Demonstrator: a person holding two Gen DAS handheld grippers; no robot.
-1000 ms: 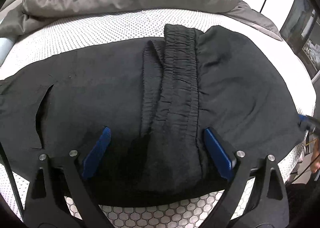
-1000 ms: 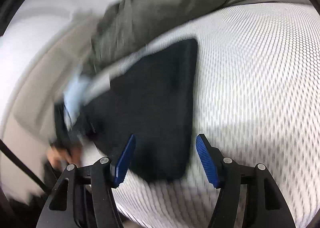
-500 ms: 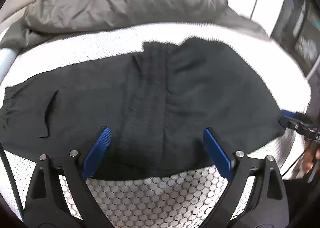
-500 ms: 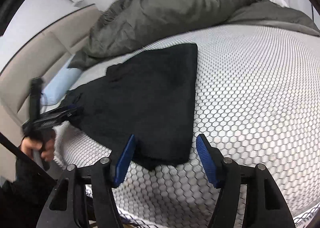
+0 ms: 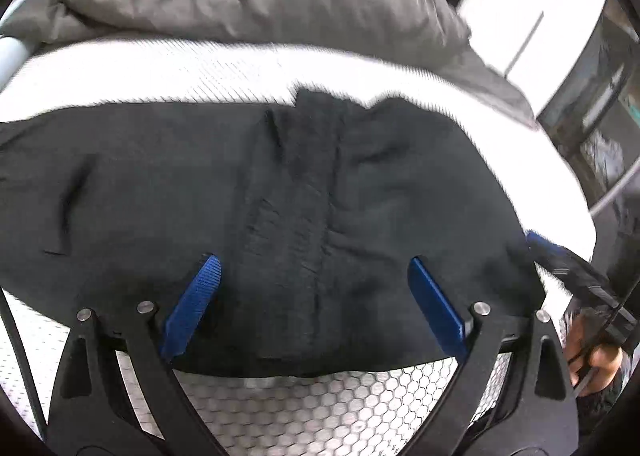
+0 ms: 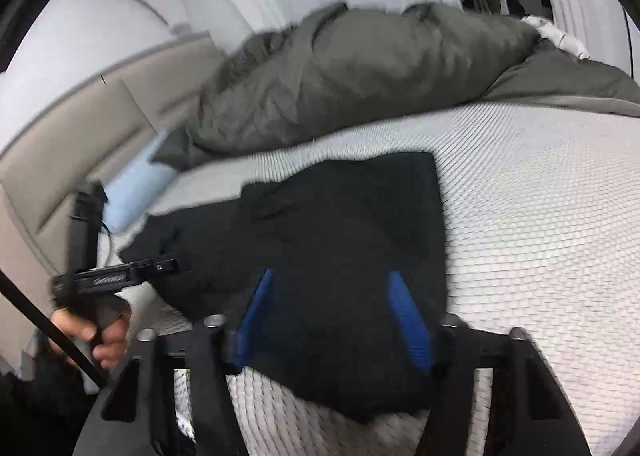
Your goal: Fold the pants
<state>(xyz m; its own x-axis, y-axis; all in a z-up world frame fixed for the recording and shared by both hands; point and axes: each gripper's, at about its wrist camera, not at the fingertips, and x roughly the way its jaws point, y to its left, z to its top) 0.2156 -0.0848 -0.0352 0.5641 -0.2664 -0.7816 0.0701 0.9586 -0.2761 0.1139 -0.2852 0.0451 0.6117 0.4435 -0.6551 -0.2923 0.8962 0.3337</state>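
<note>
Black pants (image 5: pixel 360 196) lie folded across a white honeycomb mattress (image 5: pixel 320 408). In the left wrist view the gathered waistband (image 5: pixel 312 176) runs down the middle. My left gripper (image 5: pixel 313 262) hovers open over the near edge of that waistband, one blue pad on each side. In the right wrist view my right gripper (image 6: pixel 331 276) straddles the near end of the pants (image 6: pixel 340 224). Its jaws are closing with the cloth between them, and a wide gap remains between the pads. Each gripper also appears in the other's view: the right gripper (image 5: pixel 560 264) and the left gripper (image 6: pixel 116 276).
A crumpled grey duvet (image 6: pixel 360 76) is heaped along the far side of the mattress (image 6: pixel 540 216). A pale blue pillow (image 6: pixel 136 192) lies against a beige headboard (image 6: pixel 60 136). A person's hand (image 6: pixel 100 336) holds the left gripper's handle. Bare mattress stretches right of the pants.
My right gripper has come forward over the pants' end, which now lies between its fingers, and its jaws have narrowed. The left gripper stays open and has tilted only slightly.
</note>
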